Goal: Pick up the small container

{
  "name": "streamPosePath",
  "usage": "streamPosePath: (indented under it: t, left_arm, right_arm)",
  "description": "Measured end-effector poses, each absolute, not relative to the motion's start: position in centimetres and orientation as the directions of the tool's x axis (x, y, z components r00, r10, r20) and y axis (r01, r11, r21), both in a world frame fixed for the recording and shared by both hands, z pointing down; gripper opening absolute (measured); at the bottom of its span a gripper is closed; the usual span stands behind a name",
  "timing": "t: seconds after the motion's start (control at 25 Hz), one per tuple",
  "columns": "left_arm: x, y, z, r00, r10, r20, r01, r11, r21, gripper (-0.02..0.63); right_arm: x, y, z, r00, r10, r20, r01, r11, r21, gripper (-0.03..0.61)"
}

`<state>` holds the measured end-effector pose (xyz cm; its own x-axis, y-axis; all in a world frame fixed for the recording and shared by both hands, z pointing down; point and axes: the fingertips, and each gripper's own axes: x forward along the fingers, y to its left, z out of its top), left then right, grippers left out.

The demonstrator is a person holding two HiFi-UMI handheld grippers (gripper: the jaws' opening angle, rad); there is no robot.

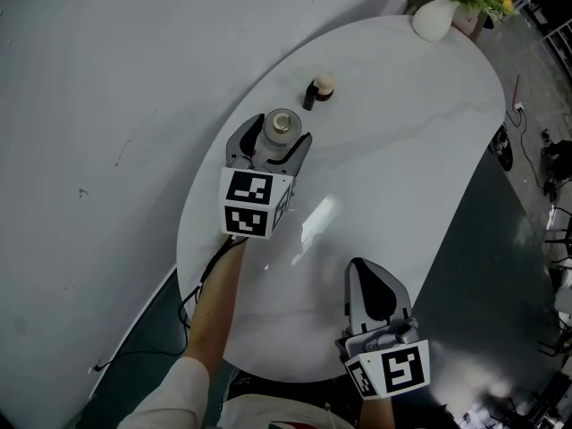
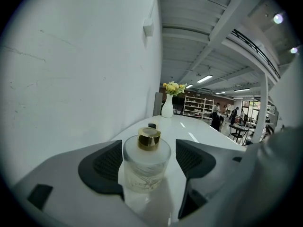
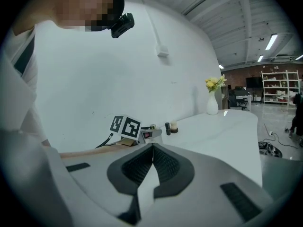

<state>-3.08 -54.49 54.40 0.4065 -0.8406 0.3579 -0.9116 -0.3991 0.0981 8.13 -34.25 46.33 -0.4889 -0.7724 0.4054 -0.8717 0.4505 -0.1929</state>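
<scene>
While the small container [image 2: 147, 170] stood on the white tabletop [image 1: 402, 150] between the left gripper's [image 2: 149, 160] parted jaws, not yet clamped, it looked like rigid, slick, breakable glass, best squeezed at its round body below the gold cap [image 2: 149, 138]. The right gripper's [image 3: 152, 155] jaws were closed, empty.

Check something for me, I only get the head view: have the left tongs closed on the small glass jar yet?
Observer: No. The left gripper view shows the left tongs open around the glass jar, with a clear gap between the jar and one pad.
Operator: Is the jar off the surface?
Observer: It doesn't look so. It stands upright and its base appears to rest on the white table.
Operator: And the right tongs?
Observer: The right gripper view shows the right tongs shut, pads together, with nothing between them.
</scene>
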Motion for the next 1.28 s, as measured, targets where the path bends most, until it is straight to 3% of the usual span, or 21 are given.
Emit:
streamPosePath:
  t: [1.28]
  left_arm:
    - [-3.3, -55.2, 56.1, 0.364, -0.848, 0.386, -0.919, -0.395, -0.002, 0.336]
  right_arm:
    - [8.2, -33.3, 47.7, -0.462, -0.776, 0.429, -0.886, 0.418, -0.2, 0.011]
